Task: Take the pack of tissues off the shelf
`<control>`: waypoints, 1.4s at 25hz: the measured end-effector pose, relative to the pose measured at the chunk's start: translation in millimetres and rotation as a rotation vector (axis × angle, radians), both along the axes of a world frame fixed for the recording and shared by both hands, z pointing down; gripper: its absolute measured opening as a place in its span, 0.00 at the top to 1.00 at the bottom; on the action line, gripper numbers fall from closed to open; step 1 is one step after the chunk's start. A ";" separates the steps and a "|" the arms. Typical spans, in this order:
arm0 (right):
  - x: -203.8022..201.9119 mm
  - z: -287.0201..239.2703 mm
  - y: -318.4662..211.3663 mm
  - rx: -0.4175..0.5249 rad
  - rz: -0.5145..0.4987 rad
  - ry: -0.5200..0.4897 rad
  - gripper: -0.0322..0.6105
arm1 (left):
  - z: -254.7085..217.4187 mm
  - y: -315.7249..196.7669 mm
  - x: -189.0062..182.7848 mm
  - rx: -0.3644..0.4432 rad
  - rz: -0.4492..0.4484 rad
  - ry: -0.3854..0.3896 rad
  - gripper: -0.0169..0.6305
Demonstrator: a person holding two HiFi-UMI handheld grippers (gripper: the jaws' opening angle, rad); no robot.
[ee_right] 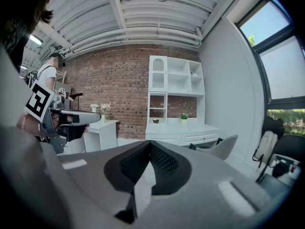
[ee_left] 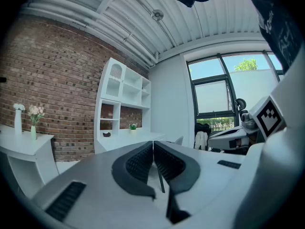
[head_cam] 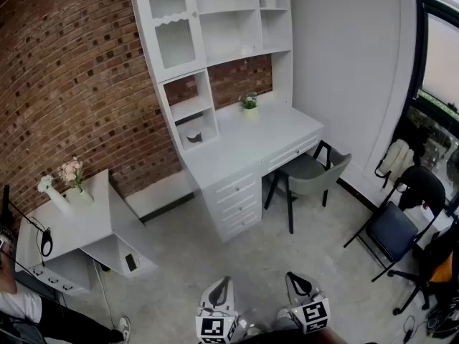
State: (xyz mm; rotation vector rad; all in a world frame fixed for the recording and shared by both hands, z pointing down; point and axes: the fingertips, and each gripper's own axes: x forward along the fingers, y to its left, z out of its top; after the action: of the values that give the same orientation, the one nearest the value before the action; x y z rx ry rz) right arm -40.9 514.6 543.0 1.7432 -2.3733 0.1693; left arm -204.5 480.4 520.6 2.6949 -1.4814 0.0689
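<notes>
A white desk (head_cam: pixel 244 149) with a tall shelf unit (head_cam: pixel 215 41) stands against the brick wall across the room. On the unit's upper right shelf sits a small pale object (head_cam: pixel 267 2) that may be the pack of tissues; it is too small to tell. My left gripper (head_cam: pixel 224 282) and right gripper (head_cam: pixel 295 278) are low at the bottom of the head view, side by side and far from the desk. In the left gripper view the left gripper (ee_left: pixel 153 142) has its jaws shut with nothing between them. The right gripper (ee_right: pixel 150 144) is likewise shut and empty, and faces the shelf unit (ee_right: pixel 174 99).
A small potted plant (head_cam: pixel 249 101) and a dark bowl (head_cam: pixel 193 137) sit on the desk unit. A grey chair (head_cam: pixel 312 170) is pulled out from the desk. A low white side table (head_cam: pixel 86 228) holds flower vases. Black office chairs (head_cam: pixel 398 224) stand by the window; a person (head_cam: pixel 18 303) is at the left edge.
</notes>
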 end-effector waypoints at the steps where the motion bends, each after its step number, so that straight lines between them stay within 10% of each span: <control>1: -0.4 -0.2 1.1 -0.001 0.003 -0.003 0.95 | 0.5 1.5 -1.4 -0.003 -0.002 0.000 0.96; 35: 39.5 -0.9 -152.5 0.030 -0.032 0.008 0.95 | -1.4 -126.8 25.6 -0.018 -0.062 -0.009 0.96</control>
State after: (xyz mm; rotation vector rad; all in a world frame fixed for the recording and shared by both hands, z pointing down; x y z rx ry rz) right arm -1.4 362.1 542.1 1.7140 -2.4089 0.1224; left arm -178.9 353.5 519.3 2.6362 -1.5579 0.0906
